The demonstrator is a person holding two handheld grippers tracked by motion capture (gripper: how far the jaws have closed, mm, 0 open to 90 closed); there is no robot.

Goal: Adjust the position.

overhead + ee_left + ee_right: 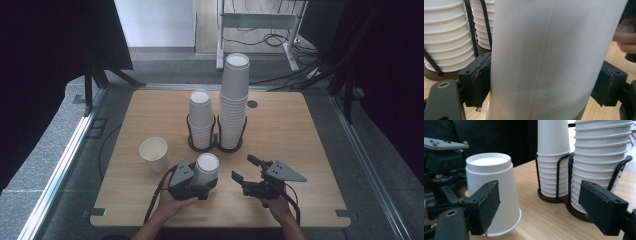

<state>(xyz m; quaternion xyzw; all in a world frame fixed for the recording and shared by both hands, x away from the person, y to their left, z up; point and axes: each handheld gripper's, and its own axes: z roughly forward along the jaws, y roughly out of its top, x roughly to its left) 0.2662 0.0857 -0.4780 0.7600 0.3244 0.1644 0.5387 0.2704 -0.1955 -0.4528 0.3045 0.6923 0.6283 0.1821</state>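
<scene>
A: So, left gripper (206, 190) state?
B: Jaws closed on an inverted paper cup (206, 170), rim on the table (300, 150), base up, long axis vertical.
A: Right gripper (242, 169)?
B: Jaws wide apart, holding nothing, just right of that cup; cup holder (215, 145) stands beyond.

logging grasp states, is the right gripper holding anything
No, the right gripper stands open and empty beside the upside-down white paper cup.
</scene>
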